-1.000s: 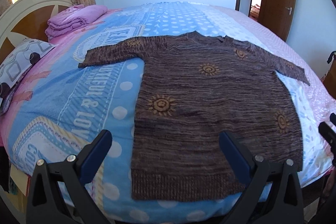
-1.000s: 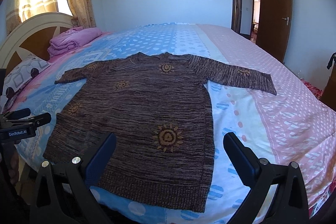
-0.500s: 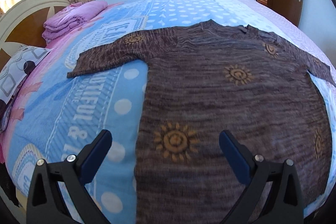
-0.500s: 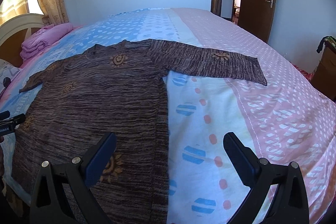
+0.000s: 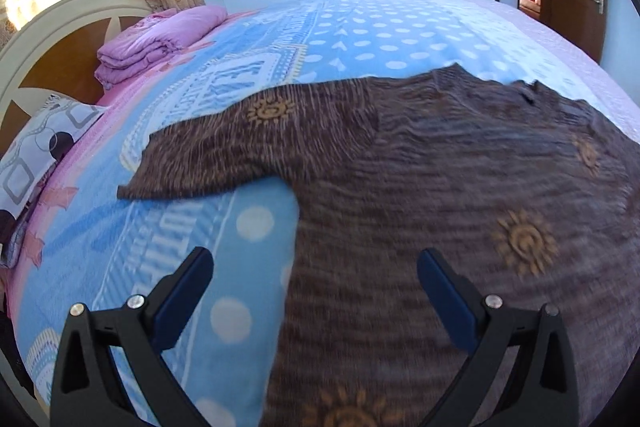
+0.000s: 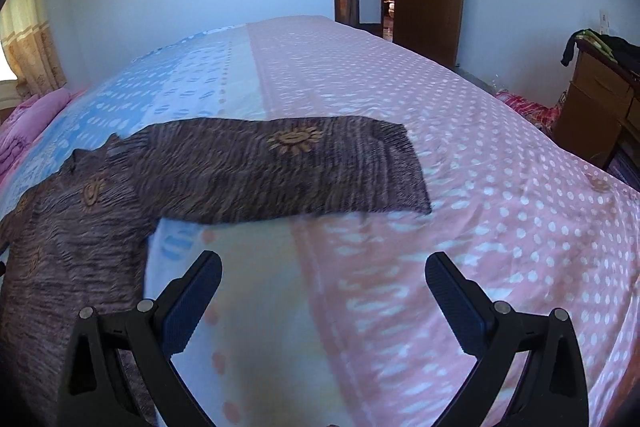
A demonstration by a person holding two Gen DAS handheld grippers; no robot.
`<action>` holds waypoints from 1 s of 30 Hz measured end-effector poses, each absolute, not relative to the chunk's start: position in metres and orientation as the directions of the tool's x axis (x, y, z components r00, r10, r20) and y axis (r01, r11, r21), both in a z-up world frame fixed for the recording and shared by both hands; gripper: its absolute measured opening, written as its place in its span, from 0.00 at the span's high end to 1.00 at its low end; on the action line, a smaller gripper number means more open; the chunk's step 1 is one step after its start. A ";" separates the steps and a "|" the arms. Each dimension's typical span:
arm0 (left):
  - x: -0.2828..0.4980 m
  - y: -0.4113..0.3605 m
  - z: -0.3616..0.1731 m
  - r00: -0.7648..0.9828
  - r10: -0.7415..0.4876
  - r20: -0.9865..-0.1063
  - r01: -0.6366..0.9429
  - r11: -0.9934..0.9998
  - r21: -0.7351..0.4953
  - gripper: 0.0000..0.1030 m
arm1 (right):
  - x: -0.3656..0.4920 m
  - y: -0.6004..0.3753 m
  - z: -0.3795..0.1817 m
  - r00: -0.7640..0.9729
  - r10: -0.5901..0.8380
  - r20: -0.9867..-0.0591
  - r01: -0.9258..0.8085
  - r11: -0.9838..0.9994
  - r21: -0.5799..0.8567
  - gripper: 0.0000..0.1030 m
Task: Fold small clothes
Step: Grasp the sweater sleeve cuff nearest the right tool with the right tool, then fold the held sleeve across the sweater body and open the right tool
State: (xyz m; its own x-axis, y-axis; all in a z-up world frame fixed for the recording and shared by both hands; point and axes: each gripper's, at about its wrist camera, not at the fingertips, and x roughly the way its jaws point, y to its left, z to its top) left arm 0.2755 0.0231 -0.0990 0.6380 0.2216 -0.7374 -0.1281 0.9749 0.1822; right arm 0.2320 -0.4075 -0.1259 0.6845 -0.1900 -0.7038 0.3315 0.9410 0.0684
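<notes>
Both claws are held low and level, pointing forward. The left claw [image 5: 314, 283] has its fingers spread wide, gripping nothing. The right claw [image 6: 323, 287] is equally wide apart and empty.

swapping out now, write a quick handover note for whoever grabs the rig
Left tongs: open, empty, above the sweater's left side edge, facing its left sleeve.
Right tongs: open, empty, over bare bedspread, facing the right sleeve.
The sweater lies flat on the bed, both sleeves spread outward.
Done: garment laid out. No fold made.
Left: probably fold each sleeve in over the body, then fold the body.
</notes>
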 end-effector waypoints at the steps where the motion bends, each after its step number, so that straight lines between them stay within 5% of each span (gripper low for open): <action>1: 0.280 0.024 -0.100 0.640 0.235 -0.732 -0.135 0.972 0.193 0.00 | 0.237 -0.418 -0.126 0.678 -0.204 -0.706 0.352 0.933 0.068 0.01; 12: 0.324 0.032 -0.122 0.571 0.285 -0.770 -0.176 0.959 0.224 0.00 | 0.296 -0.497 -0.125 0.624 -0.254 -0.739 0.449 0.891 0.073 0.04; 14: 0.328 0.035 -0.126 0.563 0.274 -0.780 -0.184 0.961 0.205 0.00 | 0.309 -0.505 -0.128 0.620 -0.234 -0.749 0.449 0.889 0.094 0.11; 18: 0.329 0.036 -0.128 0.567 0.261 -0.781 -0.197 0.964 0.179 0.00 | 0.331 -0.525 -0.141 0.587 -0.154 -0.795 0.467 0.866 0.178 0.43; 20: 0.328 0.036 -0.128 0.570 0.258 -0.780 -0.198 0.965 0.174 0.00 | 0.338 -0.527 -0.143 0.583 -0.142 -0.800 0.466 0.865 0.187 0.45; 21: 0.328 0.037 -0.129 0.571 0.255 -0.780 -0.200 0.965 0.170 0.00 | 0.341 -0.524 -0.142 0.590 -0.134 -0.796 0.451 0.873 0.187 0.56; 22: 0.328 0.036 -0.129 0.572 0.255 -0.780 -0.199 0.965 0.170 0.00 | 0.344 -0.522 -0.142 0.594 -0.117 -0.796 0.434 0.880 0.194 0.78; 23: 0.328 0.036 -0.129 0.571 0.254 -0.781 -0.197 0.965 0.170 0.00 | 0.347 -0.520 -0.142 0.596 -0.094 -0.797 0.414 0.887 0.206 0.86; 30: 0.331 0.049 -0.136 0.550 0.168 -0.818 -0.203 0.977 0.064 0.00 | 0.346 -0.503 -0.114 0.650 -0.067 -0.757 0.362 0.903 0.231 0.93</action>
